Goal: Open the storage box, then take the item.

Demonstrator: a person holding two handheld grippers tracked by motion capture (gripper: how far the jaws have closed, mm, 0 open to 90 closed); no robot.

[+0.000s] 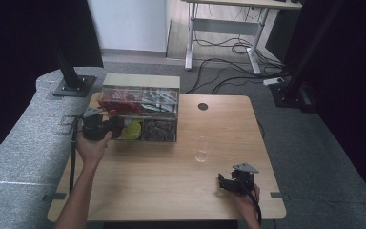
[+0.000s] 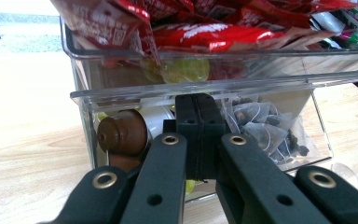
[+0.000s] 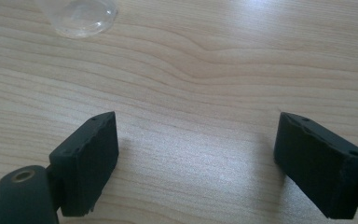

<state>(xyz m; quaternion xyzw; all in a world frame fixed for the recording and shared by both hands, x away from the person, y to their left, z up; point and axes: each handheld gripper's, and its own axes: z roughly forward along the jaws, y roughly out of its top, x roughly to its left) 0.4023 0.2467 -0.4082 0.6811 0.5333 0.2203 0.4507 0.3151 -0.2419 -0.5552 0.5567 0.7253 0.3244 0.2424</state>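
Left gripper [image 2: 198,105] closest to lens: black jaws pressed flat together, no gap visible, tips tucked up against the front lip of the clear organizer [image 2: 135,93]. Nothing visibly pinched; whether the tips bear on the plastic, impossible to tell. Left hand [image 1: 93,148] at the box's near left corner in the high view.

Organizer toward the back left of the table [image 3: 205,60], two tiers. Upper tier heaped with red sachets [image 2: 205,35], plus a few green-and-white packets [image 2: 349,18] at one end. Lower tier: brown capsule [image 2: 121,135] on one side of the jaws, pyramid tea bags [image 2: 261,128] on the other, something yellow-green [image 2: 186,70] behind the plastic.

Right gripper [image 3: 198,140] low over bare wood near the front right corner, fingers spread wide, empty. Clear glass [image 3: 77,16] a little beyond it, well apart from the organizer, apparently empty.

Progress, as a judgement: early. Approach to the lower tier made; no item out of the box, none in either gripper, none in the glass. Left to do, probably: spread the jaws, take a capsule or tea bag, carry it across.

Writing: white lettering and a small square code on the red sachets, too blurred and creased to read. No brand legible anywhere.
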